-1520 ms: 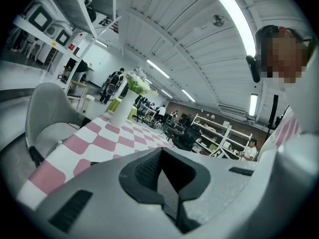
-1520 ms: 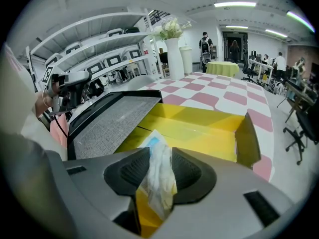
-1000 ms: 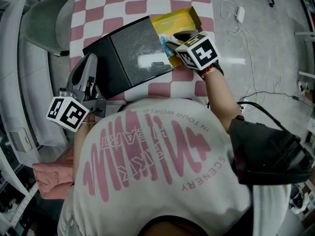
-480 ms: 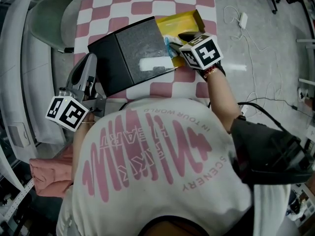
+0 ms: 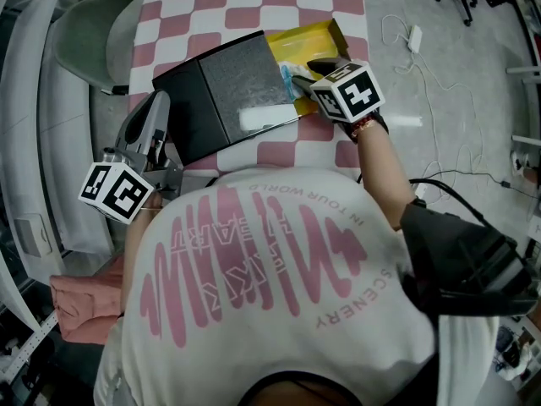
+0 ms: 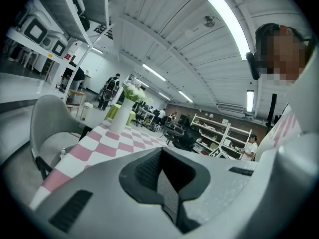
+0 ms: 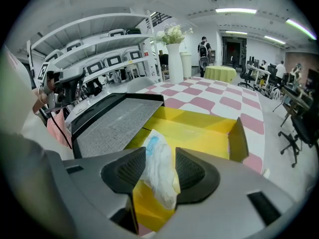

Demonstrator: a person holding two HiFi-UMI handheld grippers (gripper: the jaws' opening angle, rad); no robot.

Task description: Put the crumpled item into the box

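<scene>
An open yellow box [image 5: 317, 36] lies on the pink-and-white checked table, beside a black lid [image 5: 224, 91]. My right gripper [image 5: 300, 74] hovers at the box's near end. In the right gripper view the crumpled white plastic item [image 7: 158, 168] sits between the spread pads of the right gripper [image 7: 159, 171], over the near part of the yellow box [image 7: 199, 128]. The pads stand wide and do not squeeze it. My left gripper [image 5: 156, 108] is held low at the table's left edge, away from the box. The left gripper [image 6: 167, 183] is shut with nothing in it.
The black lid [image 7: 114, 121] borders the box's left side. A grey chair [image 5: 93, 32] stands left of the table. A white vase with flowers [image 7: 174, 54] is at the table's far end. Cables [image 5: 414, 32] lie on the floor at the right.
Both grippers stay nearly where they were. The right one remains at the box's near end with the crumpled item; the view has shifted slightly.
</scene>
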